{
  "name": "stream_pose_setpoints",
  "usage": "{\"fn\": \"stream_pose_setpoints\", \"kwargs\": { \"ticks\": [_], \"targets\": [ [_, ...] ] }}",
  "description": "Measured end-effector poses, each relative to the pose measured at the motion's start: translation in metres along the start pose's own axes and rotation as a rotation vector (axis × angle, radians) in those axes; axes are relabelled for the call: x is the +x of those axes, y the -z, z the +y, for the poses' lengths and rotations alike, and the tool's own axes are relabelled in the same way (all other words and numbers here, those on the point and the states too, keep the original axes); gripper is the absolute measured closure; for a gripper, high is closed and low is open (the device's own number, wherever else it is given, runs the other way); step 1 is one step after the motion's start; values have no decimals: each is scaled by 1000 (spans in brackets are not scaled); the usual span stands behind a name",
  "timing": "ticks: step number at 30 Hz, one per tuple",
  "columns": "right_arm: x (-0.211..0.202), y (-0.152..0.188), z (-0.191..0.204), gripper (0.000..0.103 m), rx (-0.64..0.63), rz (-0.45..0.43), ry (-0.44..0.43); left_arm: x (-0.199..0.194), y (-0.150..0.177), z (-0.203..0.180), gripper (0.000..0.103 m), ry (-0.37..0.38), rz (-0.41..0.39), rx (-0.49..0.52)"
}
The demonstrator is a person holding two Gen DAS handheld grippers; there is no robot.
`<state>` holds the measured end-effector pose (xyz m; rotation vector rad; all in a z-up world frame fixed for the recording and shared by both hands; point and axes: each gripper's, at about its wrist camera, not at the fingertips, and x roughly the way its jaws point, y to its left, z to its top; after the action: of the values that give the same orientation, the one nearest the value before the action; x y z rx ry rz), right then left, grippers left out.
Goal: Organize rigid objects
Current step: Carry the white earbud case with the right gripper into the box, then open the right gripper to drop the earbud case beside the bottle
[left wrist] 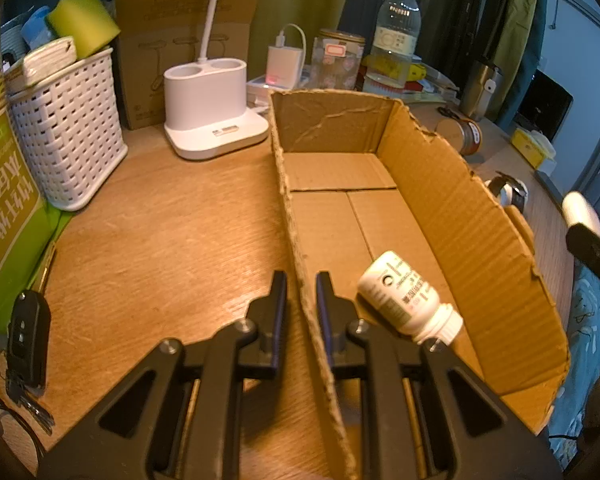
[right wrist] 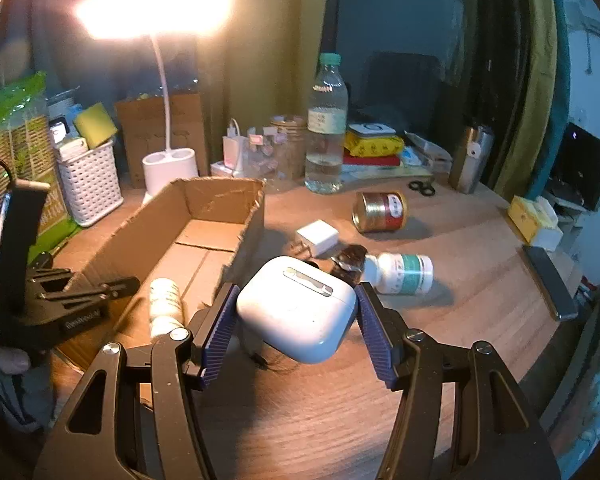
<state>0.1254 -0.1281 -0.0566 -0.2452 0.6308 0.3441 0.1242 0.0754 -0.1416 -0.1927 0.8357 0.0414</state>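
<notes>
An open cardboard box (left wrist: 452, 200) lies on the wooden desk; it also shows in the right wrist view (right wrist: 140, 236). A white pill bottle (left wrist: 408, 296) lies on its side inside the box, also in the right wrist view (right wrist: 164, 304). My left gripper (left wrist: 302, 292) is shut on the box's left wall (left wrist: 296, 240). My right gripper (right wrist: 296, 308) is shut on a white earbud case (right wrist: 296, 312), held above the desk just right of the box. A white charger plug (right wrist: 318, 238), a gold can (right wrist: 380, 212), a white and teal bottle (right wrist: 400, 274) and a dark watch (right wrist: 346, 260) lie on the desk.
A white lamp base (left wrist: 212, 108), a white woven basket (left wrist: 68, 136), a water bottle (left wrist: 394, 36) and a jar (left wrist: 338, 60) stand behind the box. A car key (left wrist: 28, 344) lies at the left edge. A dark phone (right wrist: 550, 284) and yellow packet (right wrist: 530, 216) lie right.
</notes>
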Motion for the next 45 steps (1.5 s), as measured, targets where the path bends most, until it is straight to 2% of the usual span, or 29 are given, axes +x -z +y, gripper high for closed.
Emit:
{"fn": "stream_pose_setpoints", "kwargs": {
  "ticks": [20,35,45],
  "targets": [
    [6,-18,43,41,-80,-23,-81,-1,0,-1,87,-2,-2,3],
    [31,-10,70,41,-143,50,-157,-1,0,-3,87,-3,-2,5],
    [38,-9,70,41,-138,76,-150,-3,0,-3,87,-3,-5,6]
  ]
}}
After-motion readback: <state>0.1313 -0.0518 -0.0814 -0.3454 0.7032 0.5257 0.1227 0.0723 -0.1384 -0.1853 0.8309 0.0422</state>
